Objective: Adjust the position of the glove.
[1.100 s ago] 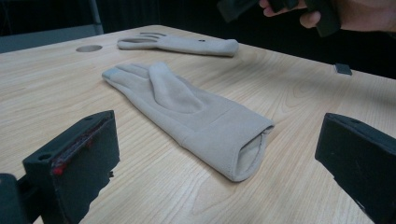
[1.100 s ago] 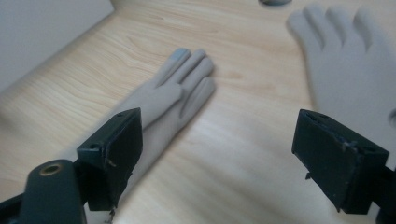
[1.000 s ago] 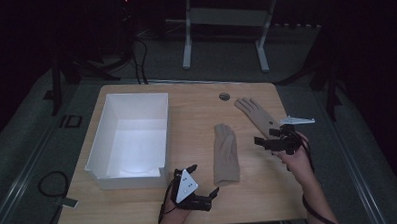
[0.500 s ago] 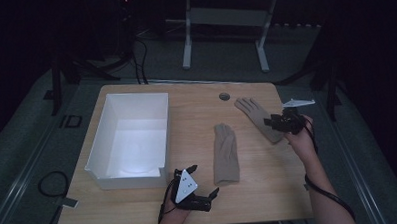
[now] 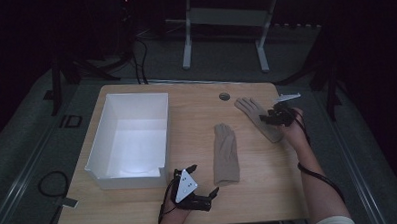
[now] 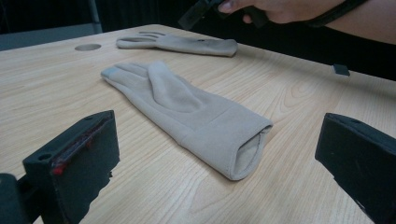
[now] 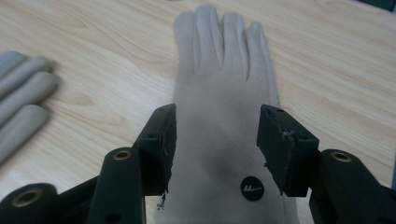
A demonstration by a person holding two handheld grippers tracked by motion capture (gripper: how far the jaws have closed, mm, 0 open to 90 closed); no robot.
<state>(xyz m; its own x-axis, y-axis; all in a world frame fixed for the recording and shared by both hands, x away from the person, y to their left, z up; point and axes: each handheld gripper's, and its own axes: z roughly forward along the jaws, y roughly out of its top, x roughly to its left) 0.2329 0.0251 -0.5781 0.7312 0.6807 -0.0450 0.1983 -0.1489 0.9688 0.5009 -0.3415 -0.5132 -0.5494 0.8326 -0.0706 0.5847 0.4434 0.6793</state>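
Right gripper view: jaws astride far glove (image 7: 224,140)

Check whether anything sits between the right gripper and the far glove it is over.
Nothing visible does. The right gripper hangs directly above the far glove, its jaws apart on either side of the glove's back, with only beige fabric between them. The near glove lies apart to one side, and the white bin sits farther off.

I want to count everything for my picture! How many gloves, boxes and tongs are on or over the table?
Beige gloves: 2, the near glove and the far glove
White box: 1
Black tongs: 2, the left tongs and the right tongs
Total: 5
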